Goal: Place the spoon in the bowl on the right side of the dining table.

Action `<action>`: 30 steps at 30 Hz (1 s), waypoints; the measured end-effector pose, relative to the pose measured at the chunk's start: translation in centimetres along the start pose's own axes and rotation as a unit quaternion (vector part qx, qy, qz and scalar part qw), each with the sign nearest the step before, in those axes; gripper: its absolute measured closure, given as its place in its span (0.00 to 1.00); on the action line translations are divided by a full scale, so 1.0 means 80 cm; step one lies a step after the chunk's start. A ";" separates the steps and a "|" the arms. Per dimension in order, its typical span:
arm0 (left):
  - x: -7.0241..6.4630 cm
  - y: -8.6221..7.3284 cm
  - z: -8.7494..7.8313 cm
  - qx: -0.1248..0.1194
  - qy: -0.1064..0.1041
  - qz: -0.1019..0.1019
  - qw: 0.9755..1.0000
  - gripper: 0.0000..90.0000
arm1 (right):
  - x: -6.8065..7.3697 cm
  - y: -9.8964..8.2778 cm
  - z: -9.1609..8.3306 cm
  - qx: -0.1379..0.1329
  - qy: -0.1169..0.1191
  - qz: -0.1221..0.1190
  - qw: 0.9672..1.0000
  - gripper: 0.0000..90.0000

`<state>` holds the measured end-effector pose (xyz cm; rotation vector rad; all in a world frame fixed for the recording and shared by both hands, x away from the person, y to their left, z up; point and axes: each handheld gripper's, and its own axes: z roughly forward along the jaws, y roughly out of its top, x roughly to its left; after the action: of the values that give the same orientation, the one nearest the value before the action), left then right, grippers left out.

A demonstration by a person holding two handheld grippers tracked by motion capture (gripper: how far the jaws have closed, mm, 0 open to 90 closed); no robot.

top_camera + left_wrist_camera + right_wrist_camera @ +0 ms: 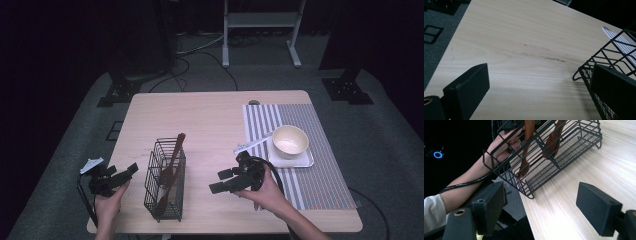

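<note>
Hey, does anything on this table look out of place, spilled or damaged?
Nothing spilled or broken. The wire basket stands upright with wooden utensils leaning inside, and the bowl sits squarely on its tray. Only a faint dark scuff marks the tabletop.

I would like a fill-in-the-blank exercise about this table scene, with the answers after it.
1. The wooden utensils stand in a black wire ____.
2. The bowl sits on a white ____.
3. The left gripper and the right gripper both have their jaws ____.
4. The placemat under the tray has a pattern of ____.

Missing words: basket; tray; open; stripes
</note>
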<state>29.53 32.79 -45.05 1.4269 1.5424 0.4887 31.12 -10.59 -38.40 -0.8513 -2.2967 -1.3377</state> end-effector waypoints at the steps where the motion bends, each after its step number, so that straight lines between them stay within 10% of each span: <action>1: 0.000 0.000 0.000 0.000 0.000 0.000 1.000 0.02 | 0.000 0.002 0.001 0.000 0.000 0.000 1.000 0.24; 30: 0.001 0.001 -0.001 -0.004 0.002 0.000 1.000 0.02 | 0.010 0.057 0.034 0.008 0.027 0.012 1.000 0.26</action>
<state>29.53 32.86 -45.00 1.4208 1.5412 0.4983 33.48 -6.26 -36.29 -0.8244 -2.2464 -1.3136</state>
